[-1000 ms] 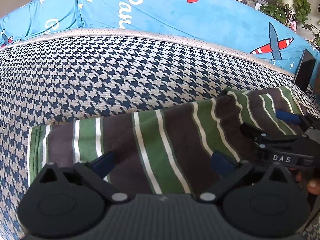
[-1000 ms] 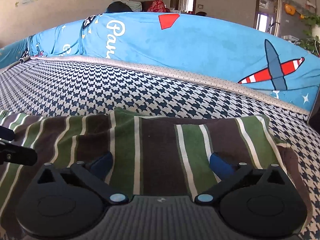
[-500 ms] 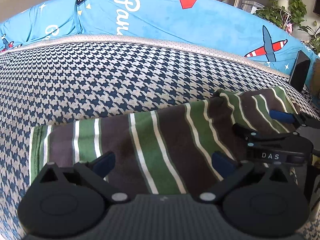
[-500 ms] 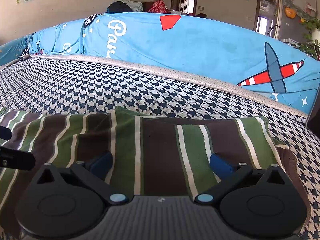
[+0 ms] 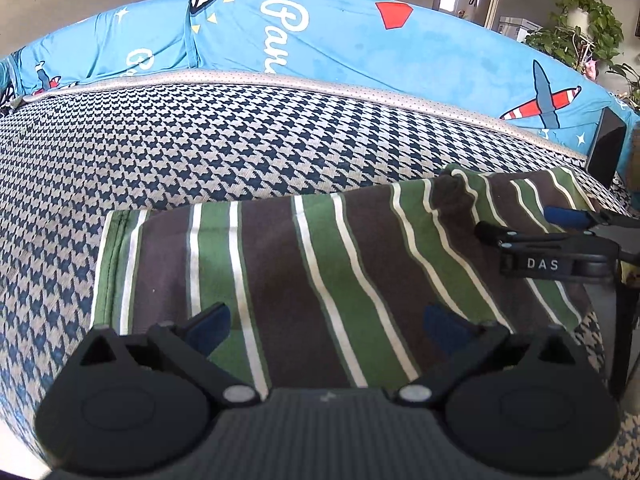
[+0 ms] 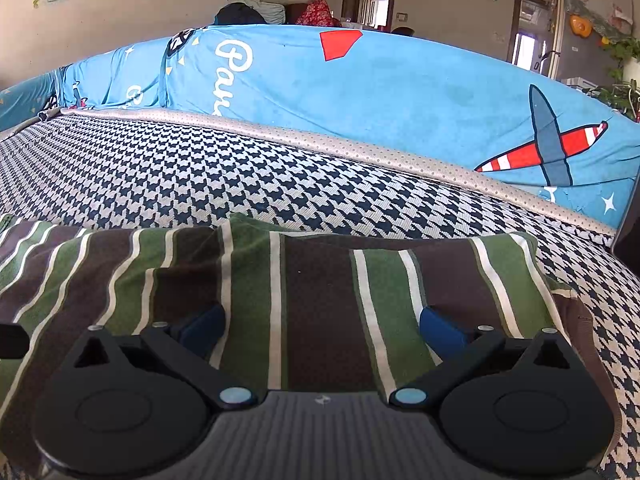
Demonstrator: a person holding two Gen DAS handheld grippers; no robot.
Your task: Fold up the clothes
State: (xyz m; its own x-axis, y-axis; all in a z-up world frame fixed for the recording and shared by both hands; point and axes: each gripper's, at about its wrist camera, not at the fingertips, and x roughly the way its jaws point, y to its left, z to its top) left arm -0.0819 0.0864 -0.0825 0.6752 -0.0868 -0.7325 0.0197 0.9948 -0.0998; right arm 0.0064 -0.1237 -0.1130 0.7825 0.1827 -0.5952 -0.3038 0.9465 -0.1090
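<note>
Both sets of jaws are spread wide, with nothing held between them. Seen from its own wrist camera, the left gripper hangs low over a striped garment, its two blue-padded fingers well apart above the cloth. The right gripper is posed the same way in its own view, blue pads apart over the same garment. Whether any pad actually touches the fabric cannot be told.

The garment has brown, green and white stripes and lies folded into a long band running left to right on the near part of a cushion covered in navy and cream houndstooth. Its left end has a straight green hem edge. Toward the right the fabric is rumpled, with a raised fold at the far edge, and a brown layer peeks out at the right end.

In the left wrist view the right gripper appears at the right edge, black with the letters DAS on it, one blue pad showing, hovering over the right end of the garment.

Behind the cushion, on the far side, rises a bright blue cover printed with white lettering, a red shape and a red and white striped aeroplane. A leafy plant stands at the far right.
</note>
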